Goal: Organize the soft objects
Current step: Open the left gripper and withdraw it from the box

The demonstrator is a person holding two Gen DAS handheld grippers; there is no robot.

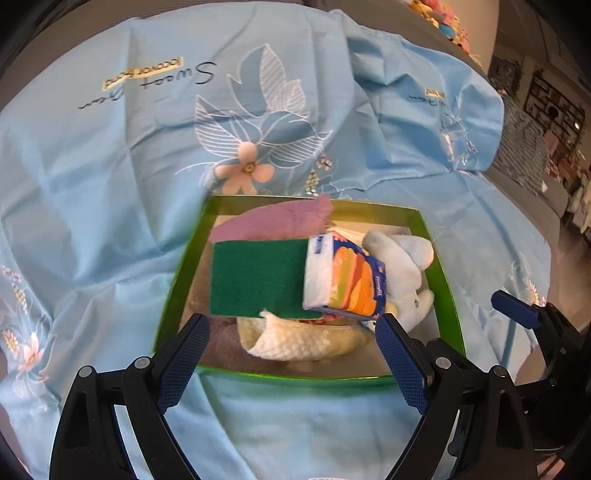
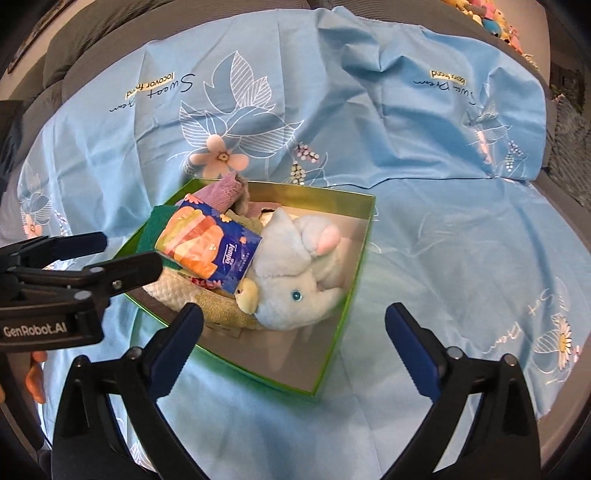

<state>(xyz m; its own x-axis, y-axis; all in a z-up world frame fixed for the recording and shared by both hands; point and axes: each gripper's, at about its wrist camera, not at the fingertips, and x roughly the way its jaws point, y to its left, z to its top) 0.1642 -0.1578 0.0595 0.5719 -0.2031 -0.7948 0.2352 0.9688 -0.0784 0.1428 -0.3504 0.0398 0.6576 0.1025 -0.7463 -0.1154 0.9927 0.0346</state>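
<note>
A green box (image 1: 441, 280) (image 2: 364, 236) sits on a light blue sheet and holds soft things. In it lie a dark green scouring pad (image 1: 258, 277), a tissue pack (image 1: 343, 280) (image 2: 210, 243), a light blue plush elephant (image 1: 402, 266) (image 2: 299, 273), a purple cloth (image 1: 273, 221) (image 2: 225, 192) and a cream cloth (image 1: 306, 339) (image 2: 173, 288). My left gripper (image 1: 291, 354) is open and empty just in front of the box; it also shows in the right wrist view (image 2: 129, 251). My right gripper (image 2: 295, 343) is open and empty over the box's near corner.
The blue floral sheet (image 1: 147, 166) (image 2: 443, 184) covers the whole surface, wrinkled at the back right. Colourful plush toys (image 1: 447, 22) (image 2: 491, 18) lie at the far back right. Shelves (image 1: 554, 107) stand at the right.
</note>
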